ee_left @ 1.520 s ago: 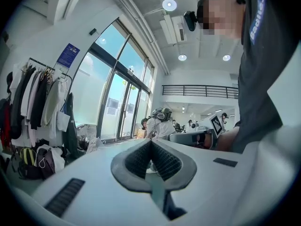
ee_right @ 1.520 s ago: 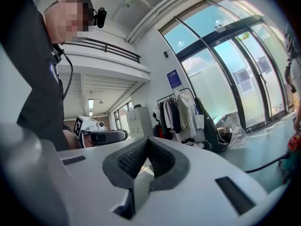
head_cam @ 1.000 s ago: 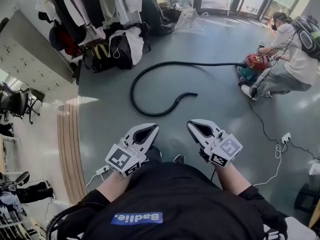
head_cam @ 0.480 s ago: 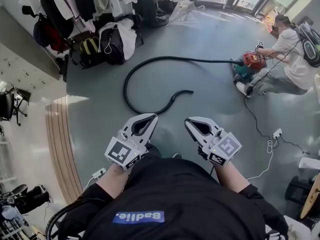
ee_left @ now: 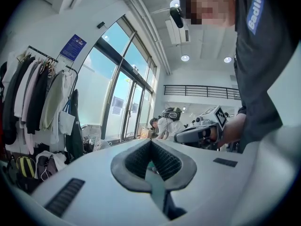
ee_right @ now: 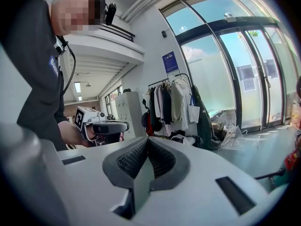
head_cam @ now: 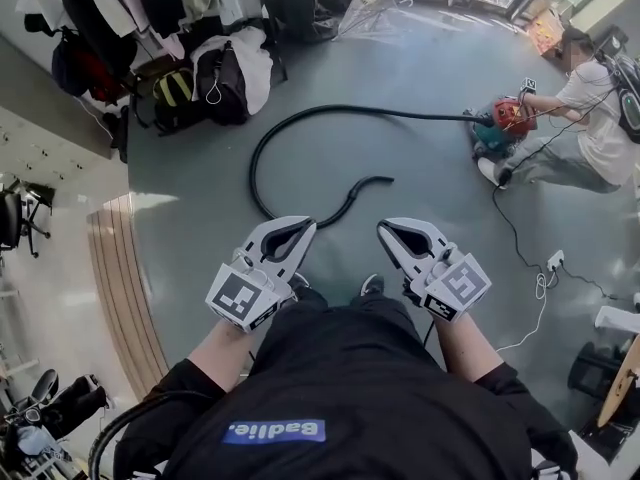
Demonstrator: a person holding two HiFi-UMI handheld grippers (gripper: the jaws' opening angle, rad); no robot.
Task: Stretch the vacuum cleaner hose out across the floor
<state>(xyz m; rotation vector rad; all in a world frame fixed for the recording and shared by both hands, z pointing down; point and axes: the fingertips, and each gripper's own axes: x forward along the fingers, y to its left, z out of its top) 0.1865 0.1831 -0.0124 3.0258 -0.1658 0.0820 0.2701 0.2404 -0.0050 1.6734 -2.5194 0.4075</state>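
Observation:
A black vacuum hose (head_cam: 262,148) lies on the grey floor in a wide loop, with its free end (head_cam: 384,180) curled toward me. Its far end joins a red and teal vacuum cleaner (head_cam: 505,125) at the right, where a crouching person (head_cam: 590,118) works. My left gripper (head_cam: 297,229) and right gripper (head_cam: 393,231) are both shut and empty, held side by side at waist height, short of the hose. The left gripper view shows its jaws (ee_left: 149,147) pressed together; the right gripper view shows the same (ee_right: 146,145).
Bags and backpacks (head_cam: 215,78) sit under hanging coats (ee_right: 171,102) at the far left. A power strip with white cable (head_cam: 550,268) lies at the right. Wooden strip flooring (head_cam: 125,278) runs along the left. Glass doors (ee_right: 235,84) stand beyond.
The hose's free end has come nearer to my grippers as I have moved forward. Both grippers keep the same shut pose.

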